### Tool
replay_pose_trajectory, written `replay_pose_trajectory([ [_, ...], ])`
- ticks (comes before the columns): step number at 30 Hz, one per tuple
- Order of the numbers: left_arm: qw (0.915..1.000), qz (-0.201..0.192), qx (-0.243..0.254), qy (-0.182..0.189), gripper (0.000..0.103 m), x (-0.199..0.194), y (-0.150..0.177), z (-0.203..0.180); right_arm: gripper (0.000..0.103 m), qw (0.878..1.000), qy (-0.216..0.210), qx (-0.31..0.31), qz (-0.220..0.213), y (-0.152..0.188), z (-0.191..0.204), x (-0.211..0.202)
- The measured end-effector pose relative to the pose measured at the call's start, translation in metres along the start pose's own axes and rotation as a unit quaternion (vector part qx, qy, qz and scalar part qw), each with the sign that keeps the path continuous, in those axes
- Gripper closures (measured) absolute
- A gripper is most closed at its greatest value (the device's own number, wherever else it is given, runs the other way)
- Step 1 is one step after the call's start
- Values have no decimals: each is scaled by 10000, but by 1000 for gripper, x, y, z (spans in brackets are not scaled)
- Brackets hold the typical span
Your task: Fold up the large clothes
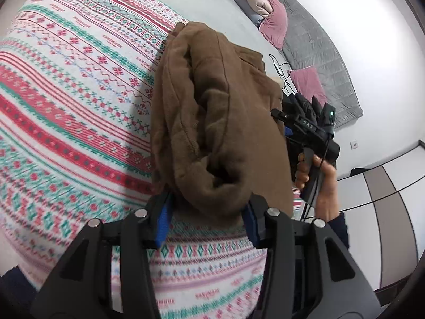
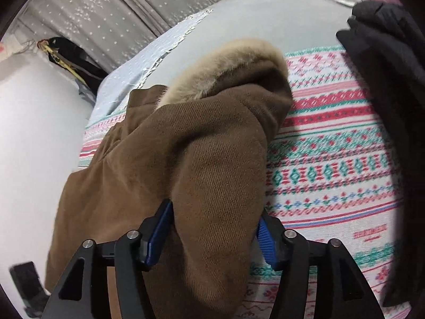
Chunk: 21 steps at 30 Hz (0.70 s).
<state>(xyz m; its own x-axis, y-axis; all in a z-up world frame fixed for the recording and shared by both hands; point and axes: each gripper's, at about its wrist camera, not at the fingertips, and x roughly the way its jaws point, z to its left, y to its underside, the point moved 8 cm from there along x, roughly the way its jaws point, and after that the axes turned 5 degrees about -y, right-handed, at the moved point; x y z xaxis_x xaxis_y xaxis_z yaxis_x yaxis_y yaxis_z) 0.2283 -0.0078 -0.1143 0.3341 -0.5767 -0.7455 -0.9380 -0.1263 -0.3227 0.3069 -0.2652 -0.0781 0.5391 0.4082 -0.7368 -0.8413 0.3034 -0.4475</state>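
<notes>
A brown coat (image 1: 212, 106) lies folded in a thick bundle on a patterned red, green and white blanket (image 1: 79, 93). Its near end fills the gap between the blue pads of my left gripper (image 1: 207, 220), which touch it on both sides. In the right wrist view the same coat (image 2: 212, 146), with a pale fur trim (image 2: 239, 61) at its far end, sits between the pads of my right gripper (image 2: 212, 231), which also touch the fabric. From the left wrist view the right gripper's body (image 1: 305, 127) shows in a person's hand (image 1: 318, 178); its fingertips are hidden behind the coat.
The blanket (image 2: 332, 159) covers a bed with a grey sheet (image 1: 217, 8). A black garment (image 2: 385, 79) lies at the right. Pink pillows (image 1: 276, 21) and a grey quilt (image 1: 318, 53) sit at the head. A starred curtain (image 2: 106, 8) hangs behind; wardrobe doors (image 1: 385, 199) stand right.
</notes>
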Motion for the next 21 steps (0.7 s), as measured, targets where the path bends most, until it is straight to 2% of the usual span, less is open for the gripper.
replay_pose_trajectory([
  [3, 9993, -123, 227, -285, 55, -13, -5, -3, 38, 9971, 604, -362, -282, -5, 3, -19],
  [5, 9974, -326, 407, -500, 55, -23, -12, -8, 38, 9940, 831, -574, -431, -6, 8, -30],
  [9, 9909, -868, 798, -653, 55, -45, -32, -23, 43, 9954, 678, -489, -468, -5, 21, -41],
  [11, 9894, -869, 993, -613, 55, -42, -38, -32, 47, 9956, 630, -546, -439, -4, 30, -41],
  [15, 9817, -884, 1568, -617, 55, -23, -45, -59, 47, 9941, 504, -848, -444, 2, 68, -36],
  [19, 9731, -797, 1915, -1003, 55, 9, -50, -69, 49, 9906, 525, -1219, -344, 24, 98, -34],
  [20, 9722, -758, 1914, -1113, 56, 14, -52, -66, 54, 9900, 529, -1275, -289, 30, 102, -34],
  [21, 9713, -715, 1896, -1248, 64, 22, -54, -61, 57, 9894, 555, -1318, -252, 35, 104, -34],
])
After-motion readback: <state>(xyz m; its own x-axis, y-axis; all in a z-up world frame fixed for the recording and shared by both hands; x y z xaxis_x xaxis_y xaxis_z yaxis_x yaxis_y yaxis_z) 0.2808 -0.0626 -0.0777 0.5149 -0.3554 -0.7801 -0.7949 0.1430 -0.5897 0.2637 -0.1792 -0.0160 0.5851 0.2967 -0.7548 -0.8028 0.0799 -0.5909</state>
